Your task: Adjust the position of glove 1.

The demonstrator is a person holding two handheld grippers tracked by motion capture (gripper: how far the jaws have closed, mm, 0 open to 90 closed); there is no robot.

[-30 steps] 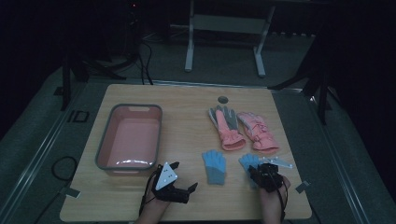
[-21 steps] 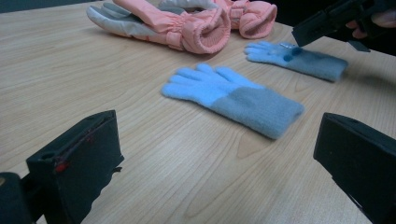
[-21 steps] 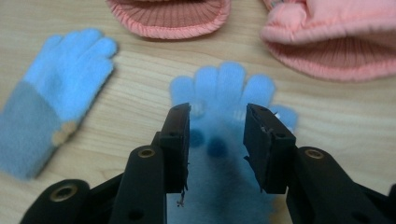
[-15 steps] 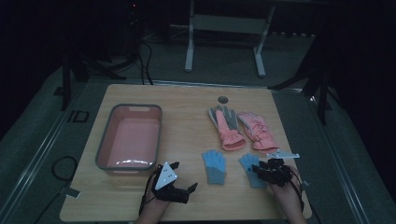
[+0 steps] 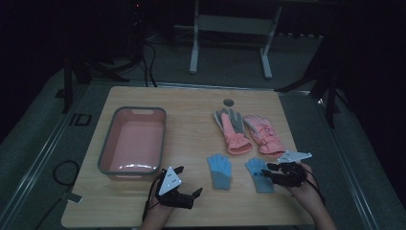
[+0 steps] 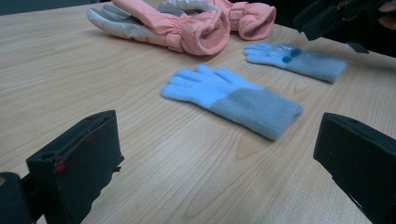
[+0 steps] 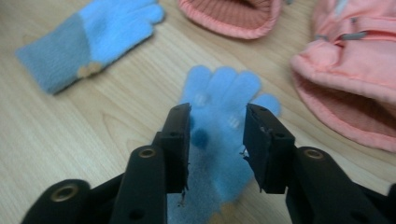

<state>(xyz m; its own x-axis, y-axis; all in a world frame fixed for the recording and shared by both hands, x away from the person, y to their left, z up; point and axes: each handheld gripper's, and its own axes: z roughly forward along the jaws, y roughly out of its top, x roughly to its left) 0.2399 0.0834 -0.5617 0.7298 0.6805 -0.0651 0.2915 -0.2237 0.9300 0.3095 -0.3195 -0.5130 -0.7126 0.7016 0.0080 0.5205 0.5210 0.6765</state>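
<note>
Two blue knit gloves lie flat near the table's front edge, one on the left (image 5: 220,170) (image 6: 233,95) (image 7: 88,37) and one on the right (image 5: 254,168) (image 6: 299,60) (image 7: 219,93). My right gripper (image 5: 266,171) (image 7: 217,112) hovers over the right-hand one. Its jaws stand apart and have just been closing a little. The glove shows in the gap below them, untouched by the pads. My left gripper (image 5: 190,180) (image 6: 219,154) rests low on the table left of the gloves, wide open and empty, facing the left glove.
Two pink padded gloves (image 5: 234,129) (image 5: 263,136) (image 6: 177,23) (image 7: 350,70) lie behind the blue pair. A pink basin (image 5: 107,153) stands at the left, just behind my left gripper. A round hole (image 5: 229,102) sits near the table's far edge.
My right hand has drifted to the right and slightly up, staying over the right blue glove. The left hand and all the gloves have kept still.
</note>
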